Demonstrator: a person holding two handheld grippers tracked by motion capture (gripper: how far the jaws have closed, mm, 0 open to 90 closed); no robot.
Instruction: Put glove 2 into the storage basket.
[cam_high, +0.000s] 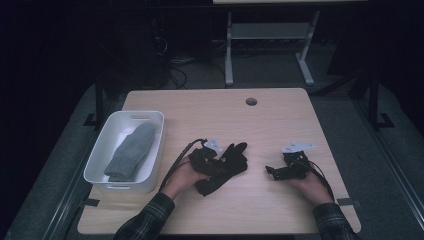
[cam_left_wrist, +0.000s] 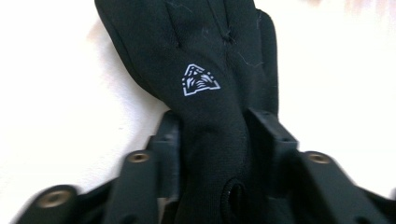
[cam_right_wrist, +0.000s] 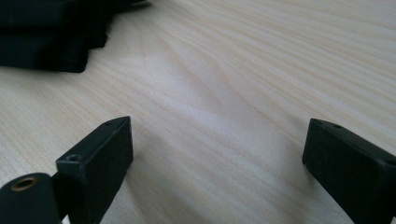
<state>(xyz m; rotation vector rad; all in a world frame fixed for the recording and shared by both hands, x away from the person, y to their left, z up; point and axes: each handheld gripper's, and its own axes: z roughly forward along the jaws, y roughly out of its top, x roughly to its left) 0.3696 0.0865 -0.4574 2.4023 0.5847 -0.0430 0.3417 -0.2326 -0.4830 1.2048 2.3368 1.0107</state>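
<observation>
The one marking to be seen was a small white triangular emblem (cam_left_wrist: 200, 80) printed on the back of the black glove (cam_left_wrist: 205, 70); it carried a pattern of lines and dots but no letters that could be read. That glove lay on the pale wooden table (cam_high: 260, 120), a little left of the middle and toward the person's edge, with its fingers pointing away from the left gripper (cam_high: 212, 159). In the left gripper view the narrow cuff end of the glove ran between the two black jaws, which stood close against it on either side and pressed the fabric. The right gripper (cam_high: 272, 171) rested on the table well to the right of the glove, its jaws spread wide with bare wood between them and nothing held. At the table's left edge stood one white rectangular bin (cam_high: 102, 152) with a handle slot in its far wall, and inside it lay a single grey sock (cam_high: 131, 150), stretched along the bin's length. Counted out, there were one glove, one sock, one bin and two grippers, each held in a hand coming out of a plaid sleeve (cam_high: 145, 220).
</observation>
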